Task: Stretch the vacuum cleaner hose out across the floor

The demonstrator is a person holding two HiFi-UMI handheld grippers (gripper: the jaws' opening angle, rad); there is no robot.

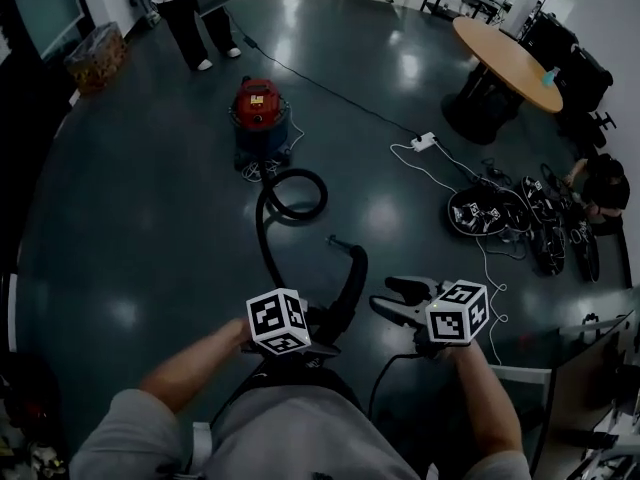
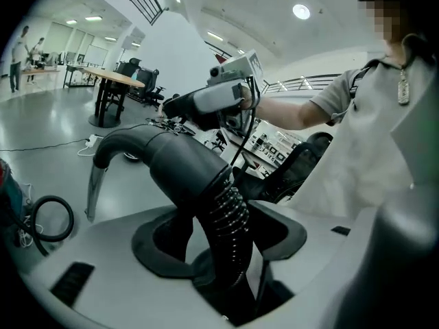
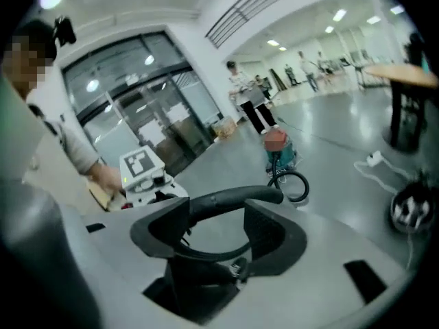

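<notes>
The red vacuum cleaner [image 1: 262,108] stands on the dark floor, far ahead. Its black hose [image 1: 294,194] makes a loop beside it, then runs back toward me. My left gripper [image 1: 312,330] is shut on the ribbed hose [image 2: 230,214] just below the black curved handle tube [image 2: 161,156], and holds it off the floor. The tube's metal end [image 2: 96,184] points down. My right gripper [image 1: 398,295] stands open to the right of the tube, apart from it. In the right gripper view the tube [image 3: 236,199] crosses just beyond the open gripper [image 3: 214,225].
A round wooden table [image 1: 505,58] stands at the back right. A white power strip [image 1: 423,141] and its cable lie on the floor. Black round gear [image 1: 520,218] is piled at the right, beside a crouching person [image 1: 605,183]. Another person [image 1: 195,8] stands beyond the vacuum.
</notes>
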